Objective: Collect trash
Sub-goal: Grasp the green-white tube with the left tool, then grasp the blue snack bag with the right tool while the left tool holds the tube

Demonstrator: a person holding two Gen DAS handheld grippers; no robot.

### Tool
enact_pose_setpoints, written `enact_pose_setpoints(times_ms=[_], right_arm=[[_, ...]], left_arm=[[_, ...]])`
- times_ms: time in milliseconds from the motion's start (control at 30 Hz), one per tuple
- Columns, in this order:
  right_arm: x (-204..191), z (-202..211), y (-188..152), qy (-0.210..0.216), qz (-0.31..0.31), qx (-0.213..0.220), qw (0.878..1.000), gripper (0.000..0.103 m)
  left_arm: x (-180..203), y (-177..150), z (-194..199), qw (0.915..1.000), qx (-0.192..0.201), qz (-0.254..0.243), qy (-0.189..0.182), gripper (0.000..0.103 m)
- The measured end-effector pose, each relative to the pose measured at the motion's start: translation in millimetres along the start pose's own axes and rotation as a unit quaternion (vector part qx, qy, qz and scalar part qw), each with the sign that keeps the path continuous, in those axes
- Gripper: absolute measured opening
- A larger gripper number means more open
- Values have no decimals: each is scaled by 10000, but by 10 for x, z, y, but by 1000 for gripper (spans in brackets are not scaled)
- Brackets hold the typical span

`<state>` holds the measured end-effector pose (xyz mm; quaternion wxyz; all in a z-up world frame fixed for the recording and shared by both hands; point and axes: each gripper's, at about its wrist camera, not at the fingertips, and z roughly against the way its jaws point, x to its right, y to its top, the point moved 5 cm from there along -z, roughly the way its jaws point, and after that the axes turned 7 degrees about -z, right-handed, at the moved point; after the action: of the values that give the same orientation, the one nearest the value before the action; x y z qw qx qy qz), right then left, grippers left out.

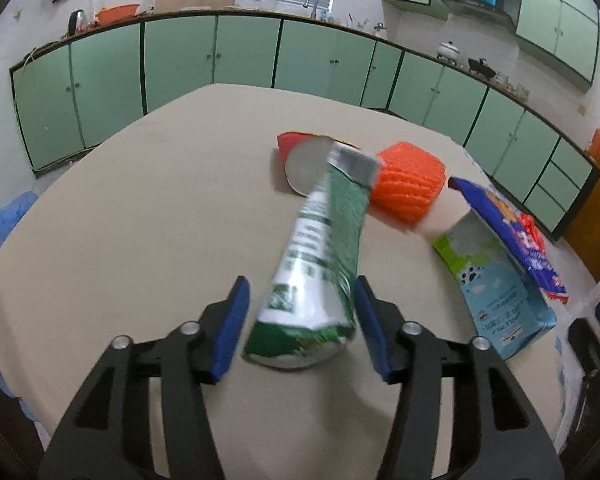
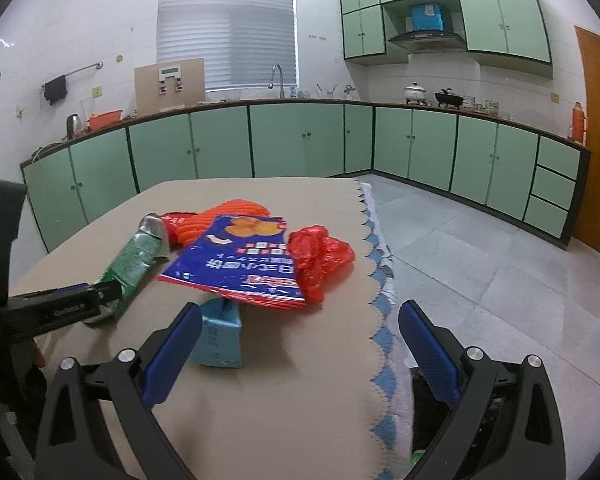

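A crumpled green-and-white tube (image 1: 324,248) lies on the beige tablecloth (image 1: 140,220), with its wide end between the blue pads of my left gripper (image 1: 300,284). The right pad is at its edge and a gap shows at the left pad, so the jaws are open. In the right wrist view the tube (image 2: 134,260) and left gripper (image 2: 100,300) are at the left. My right gripper (image 2: 300,344) stands wide open over the cloth with nothing between its fingers. Ahead of it a blue snack bag (image 2: 240,264) rests on a light-blue carton (image 2: 220,336), with a red plastic bag (image 2: 320,256) beside it.
An orange ribbed item (image 1: 410,184) and a red-edged round lid (image 1: 304,168) lie behind the tube's tip. The carton (image 1: 500,292) and blue bag (image 1: 512,232) are to its right. The table's scalloped edge (image 2: 374,280) drops to tiled floor (image 2: 480,248). Green cabinets (image 2: 296,140) line the walls.
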<state>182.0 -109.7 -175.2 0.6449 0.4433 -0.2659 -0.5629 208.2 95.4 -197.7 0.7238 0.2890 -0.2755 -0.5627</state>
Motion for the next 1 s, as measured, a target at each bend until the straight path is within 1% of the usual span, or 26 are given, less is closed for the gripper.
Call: enact_pose_setpoints(times_ms=[33,100,167,233,300,367,400,433,467,567,800,867,1000], right_arm=[[-25,-17,2,15,15,-9,10000,97],[-68,-35,11,46,29,-12,10000,97],[-113,-44,28,56,50,17,10000,97],[-133,-61,51,72,38,24,10000,97],[-156,-81,83,102,0,46,9999,97],[-174,-96,109,138,-37,58,9999,97],[-184,-111,123,156,-60,61,9998,97],[-197,-123,133,164,-74,63,9998,97],[-212,-138,147,174,-89,71,9998,97],[-277,-170,164,207,-75,86,9997,97],[-537,-228,138,343,347,39,9988,97],[-616,-271,126,323,508,-1,9982,97],[-715,-400,108,131,770,-83,9969,96]], left_arm=[[6,20,-5,10000,12,-11,-15,61],[49,58,-30,10000,38,-75,-22,63],[88,103,-100,9998,9,-170,-31,68],[117,123,-212,9995,-151,-278,-70,68],[105,105,-268,9993,-235,-275,-126,68],[102,88,-292,9992,-254,-268,-168,63],[106,87,-288,9991,-219,-302,-194,58],[112,83,-293,9989,-224,-331,-228,45],[117,80,-294,9988,-216,-357,-244,43],[123,69,-278,9987,-172,-378,-297,42],[-3,104,-116,9992,46,-366,-167,42],[-51,119,-65,9991,61,-409,-59,42],[-209,133,-15,9996,24,-293,-12,42]])
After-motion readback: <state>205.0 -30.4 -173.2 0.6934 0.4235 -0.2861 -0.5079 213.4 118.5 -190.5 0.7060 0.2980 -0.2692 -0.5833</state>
